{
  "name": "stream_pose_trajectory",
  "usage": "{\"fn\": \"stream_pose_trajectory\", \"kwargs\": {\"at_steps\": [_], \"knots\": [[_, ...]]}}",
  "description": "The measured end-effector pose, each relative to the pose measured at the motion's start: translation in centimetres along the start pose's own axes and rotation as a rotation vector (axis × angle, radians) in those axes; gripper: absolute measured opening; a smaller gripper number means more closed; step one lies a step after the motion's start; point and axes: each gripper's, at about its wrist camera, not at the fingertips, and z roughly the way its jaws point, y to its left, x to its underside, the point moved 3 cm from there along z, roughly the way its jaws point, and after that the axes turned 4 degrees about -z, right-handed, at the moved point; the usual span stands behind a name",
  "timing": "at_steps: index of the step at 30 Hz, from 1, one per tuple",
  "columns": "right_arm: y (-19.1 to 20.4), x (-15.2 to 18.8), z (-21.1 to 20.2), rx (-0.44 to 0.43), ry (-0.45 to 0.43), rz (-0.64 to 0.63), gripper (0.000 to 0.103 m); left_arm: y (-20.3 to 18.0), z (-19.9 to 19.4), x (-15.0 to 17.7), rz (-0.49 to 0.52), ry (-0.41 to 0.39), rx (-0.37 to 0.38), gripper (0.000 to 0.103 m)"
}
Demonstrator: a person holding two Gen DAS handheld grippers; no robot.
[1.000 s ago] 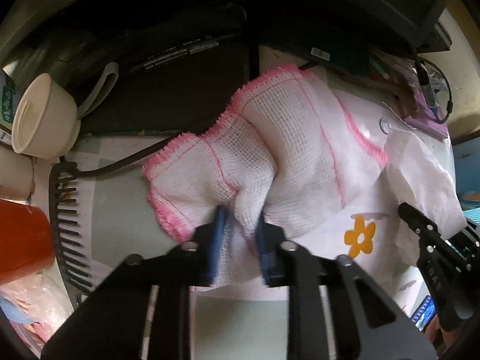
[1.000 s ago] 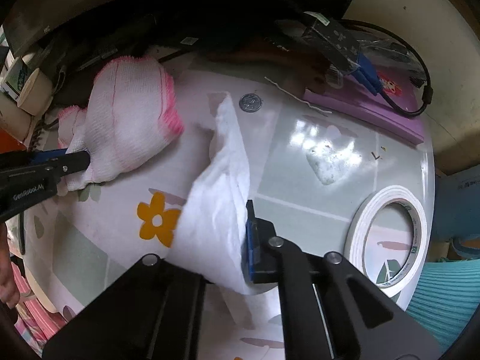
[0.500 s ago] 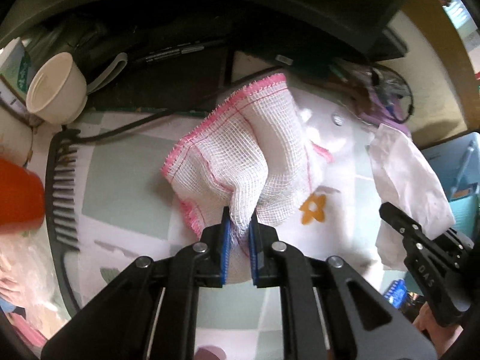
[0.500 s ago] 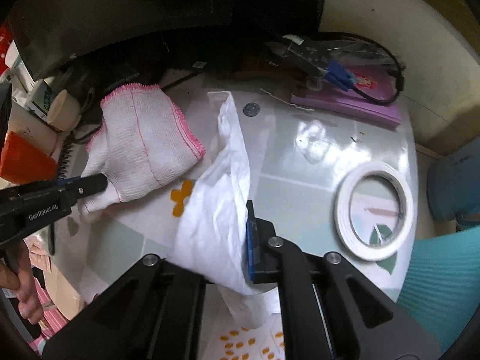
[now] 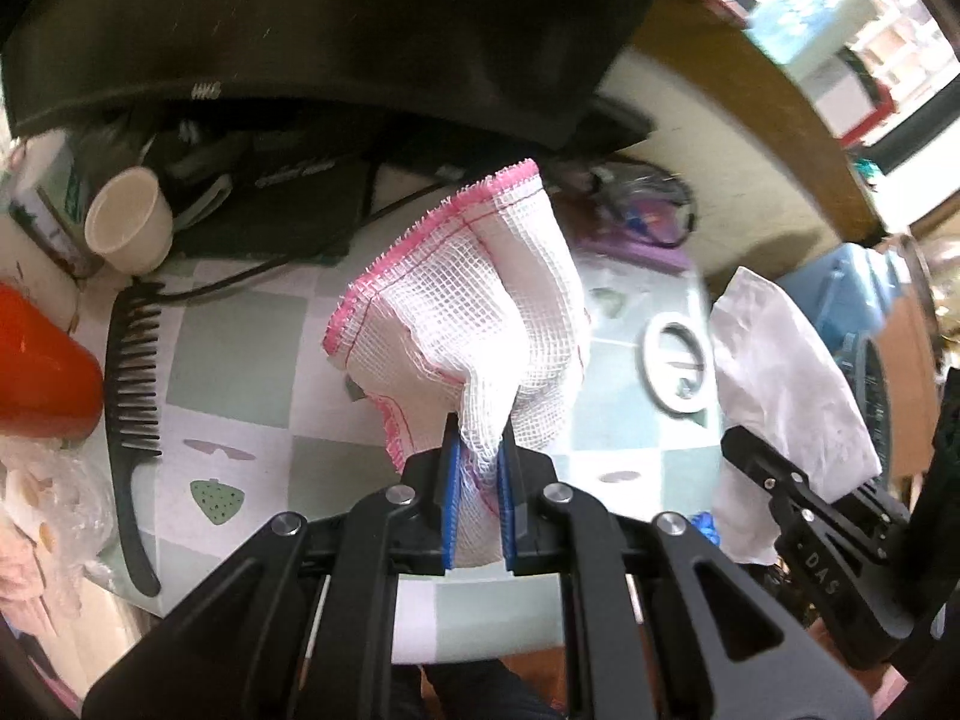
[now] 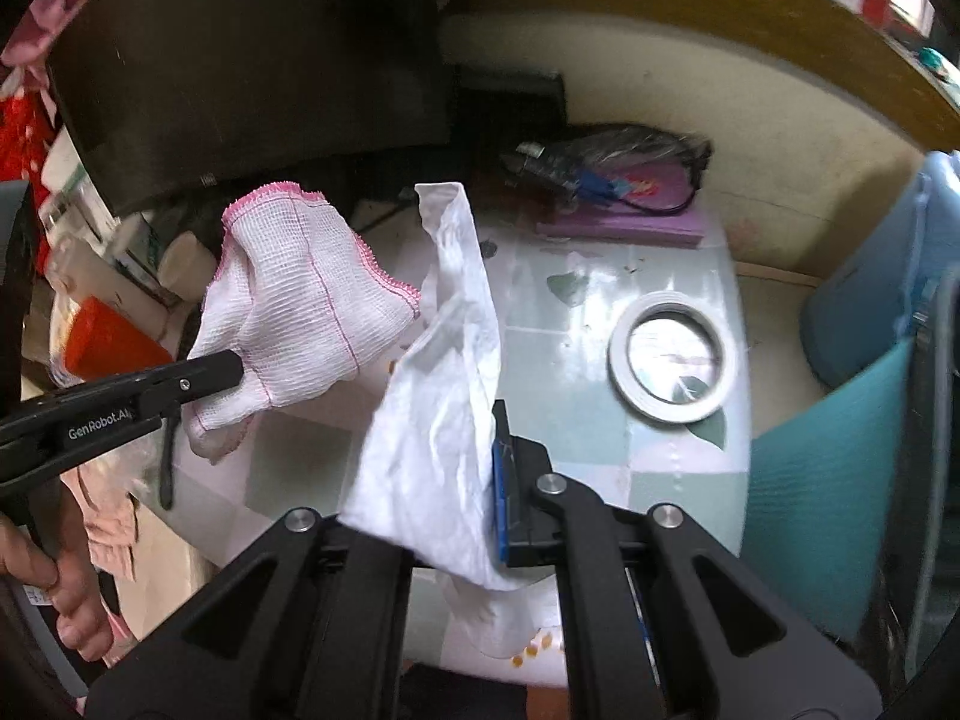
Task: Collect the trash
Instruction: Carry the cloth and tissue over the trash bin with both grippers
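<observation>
My left gripper (image 5: 478,450) is shut on a white mesh cloth with pink edging (image 5: 474,294) and holds it in the air above the table; the cloth also shows in the right wrist view (image 6: 300,306). My right gripper (image 6: 456,438) is shut on a crumpled white tissue (image 6: 444,396), lifted off the table; the tissue covers its left finger. In the left wrist view the tissue (image 5: 786,384) hangs at the right, held by the right gripper (image 5: 744,450).
A checked tablecloth (image 5: 240,348) covers the table. On it lie a black comb (image 5: 135,396), an orange cup (image 5: 42,372), a white cup (image 5: 129,228), a tape roll (image 6: 672,354) and a purple book with cables (image 6: 630,210). A dark monitor (image 5: 312,30) stands behind.
Both grippers have risen and pulled back from the table, lifting the cloth and the tissue clear of it. The left jaws closed tighter on the cloth early on.
</observation>
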Motion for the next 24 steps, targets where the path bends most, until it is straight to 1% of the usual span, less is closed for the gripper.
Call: {"fn": "stream_pose_trajectory", "kwargs": {"at_steps": [4,12,17,24], "knots": [[-0.5,0.6,-3.2,0.033,-0.051,0.033,0.006,-2.6,-2.2,0.3,0.050,-0.026,0.055,0.010],[-3.3,2.9,-8.7,0.126,-0.116,0.119,0.006,-8.4,-4.3,1.2,0.160,-0.045,0.171,0.010],[-5.5,4.2,-10.7,0.163,-0.133,0.171,0.006,-11.8,-4.4,2.4,0.222,-0.025,0.221,0.010],[-8.8,5.2,-12.3,0.196,-0.153,0.223,0.006,-16.1,-4.5,3.3,0.291,-0.016,0.268,0.010]]}}
